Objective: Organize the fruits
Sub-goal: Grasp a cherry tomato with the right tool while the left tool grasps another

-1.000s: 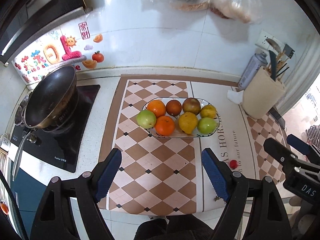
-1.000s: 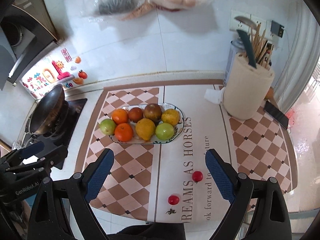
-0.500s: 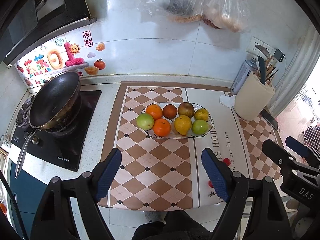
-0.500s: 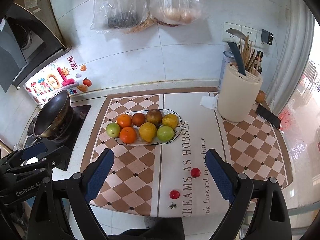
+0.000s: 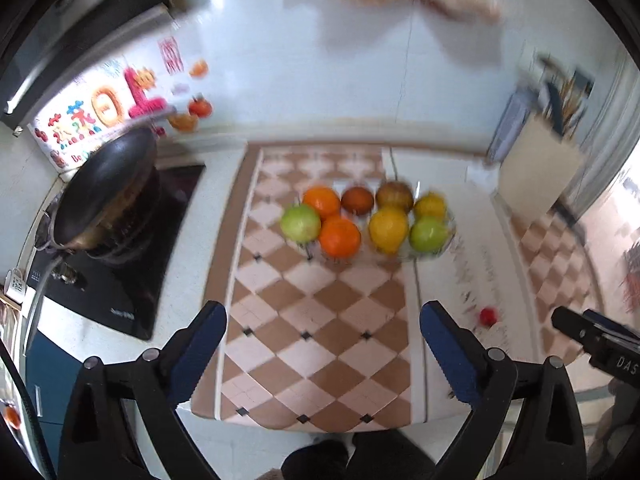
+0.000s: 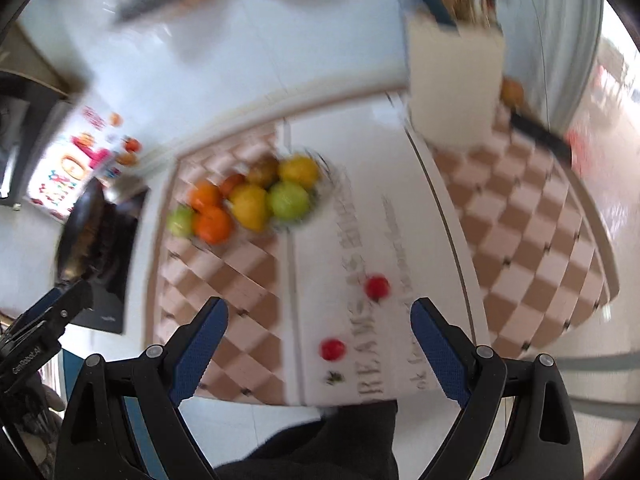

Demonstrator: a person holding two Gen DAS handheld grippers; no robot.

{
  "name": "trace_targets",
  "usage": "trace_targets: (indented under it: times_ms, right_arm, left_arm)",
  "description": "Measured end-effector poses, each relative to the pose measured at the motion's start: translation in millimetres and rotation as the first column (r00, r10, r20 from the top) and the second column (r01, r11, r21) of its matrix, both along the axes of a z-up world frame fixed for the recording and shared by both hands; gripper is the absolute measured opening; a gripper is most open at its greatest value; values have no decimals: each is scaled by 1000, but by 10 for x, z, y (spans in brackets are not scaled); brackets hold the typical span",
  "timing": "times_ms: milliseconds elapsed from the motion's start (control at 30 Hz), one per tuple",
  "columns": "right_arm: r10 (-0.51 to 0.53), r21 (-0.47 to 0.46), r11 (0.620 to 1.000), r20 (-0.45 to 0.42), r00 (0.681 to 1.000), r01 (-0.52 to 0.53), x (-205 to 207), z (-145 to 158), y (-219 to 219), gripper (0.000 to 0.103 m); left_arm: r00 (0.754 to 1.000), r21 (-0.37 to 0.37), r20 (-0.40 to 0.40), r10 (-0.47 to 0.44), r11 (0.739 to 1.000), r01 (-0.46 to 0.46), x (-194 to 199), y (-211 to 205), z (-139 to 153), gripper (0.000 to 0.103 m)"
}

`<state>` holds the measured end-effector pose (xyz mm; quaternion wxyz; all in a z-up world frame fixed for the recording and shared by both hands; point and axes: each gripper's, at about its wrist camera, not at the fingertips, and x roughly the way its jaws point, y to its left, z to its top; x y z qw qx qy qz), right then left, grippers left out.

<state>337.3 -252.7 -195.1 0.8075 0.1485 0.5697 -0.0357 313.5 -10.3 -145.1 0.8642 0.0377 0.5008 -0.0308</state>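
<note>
A glass dish [image 5: 451,229] of oranges, green apples, yellow and brown fruits stands mid-counter; it also shows in the right wrist view [image 6: 332,184]. Two small red fruits lie loose on the mat near the front edge, one farther [image 6: 377,287] and one nearer [image 6: 332,349]; one shows in the left wrist view [image 5: 488,316]. My left gripper [image 5: 323,336] is open and empty above the checkered mat. My right gripper [image 6: 319,334] is open and empty, with the red fruits just ahead between its fingers. Both views are blurred.
A dark wok [image 5: 106,184] sits on the black hob [image 5: 120,292] at the left. A beige utensil holder [image 6: 454,88] with knives stands at the back right, a dark phone [image 6: 540,138] beside it. The counter's front edge lies just under both grippers.
Both grippers have moved forward and down toward the counter. The right view has tilted and swung right, bringing the red fruits closer between its fingers. Both stay open.
</note>
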Motion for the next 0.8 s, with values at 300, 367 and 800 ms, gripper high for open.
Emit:
trace_targets:
  times_ms: [300,367,800]
  right_arm:
    - [32,86,996,-132,991,-20,282,-1027,-408,62]
    - [56,95,995,-152,987,-42,395,-1183,-448,62]
    - [240,108,969,-181,954,-223,796,-1688,-438,33]
  left_arm:
    - [953,59,-303,20,998,-2,246,-505,-1193,99]
    - [937,70,-349,22,998,3,268,-630,-1340,99]
    - [832,-58,-553,-44,998,14,117,-1375,-1839,99]
